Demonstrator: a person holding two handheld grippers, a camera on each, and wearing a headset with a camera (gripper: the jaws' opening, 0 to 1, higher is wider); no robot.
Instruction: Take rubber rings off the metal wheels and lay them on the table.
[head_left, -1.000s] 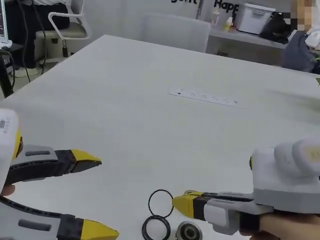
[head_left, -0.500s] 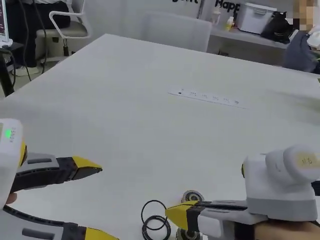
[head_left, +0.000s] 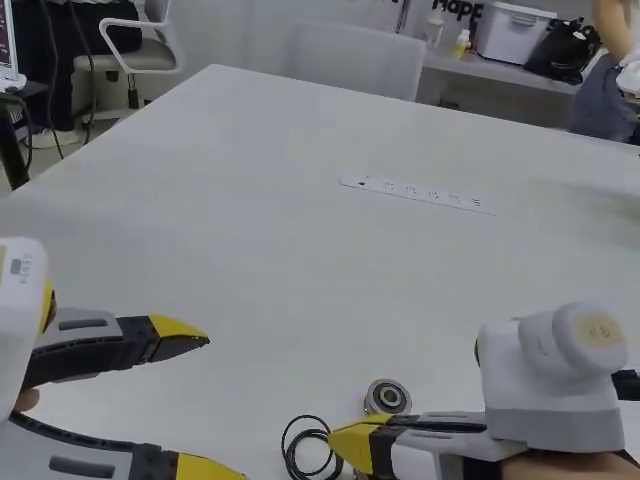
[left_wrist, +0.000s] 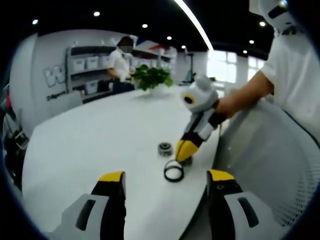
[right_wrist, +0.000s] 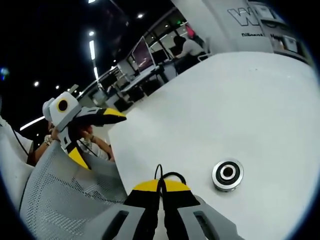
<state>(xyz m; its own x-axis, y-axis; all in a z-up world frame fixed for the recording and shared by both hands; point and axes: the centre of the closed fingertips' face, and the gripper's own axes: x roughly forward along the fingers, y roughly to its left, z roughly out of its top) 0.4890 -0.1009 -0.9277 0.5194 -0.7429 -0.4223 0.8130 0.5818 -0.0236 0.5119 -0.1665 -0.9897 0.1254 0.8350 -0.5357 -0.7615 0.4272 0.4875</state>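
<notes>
— Head view first: how do the grippers stand?
— The left gripper (head_left: 195, 400) sits low on the left, its jaws spread wide over the white table (head_left: 250, 200); the right gripper (head_left: 345, 445) comes in from the bottom right, jaws pressed together, yellow tips touching the black rubber rings (head_left: 308, 447); a metal wheel (head_left: 386, 397) lies just beyond them; a power strip (head_left: 415, 193) lies well apart, farther up the table
— And the left gripper view?
— Its own jaws stand apart; beyond them the rubber rings (left_wrist: 173, 171) lie flat near the table edge, the right gripper (left_wrist: 182, 150) at their far side, the metal wheel (left_wrist: 165, 148) just beside
— The right gripper view?
— Jaws closed; a loop of the rubber rings (right_wrist: 170, 175) shows right at the tips, and whether it is pinched I cannot tell; the metal wheel (right_wrist: 227, 175) lies flat to the right
</notes>
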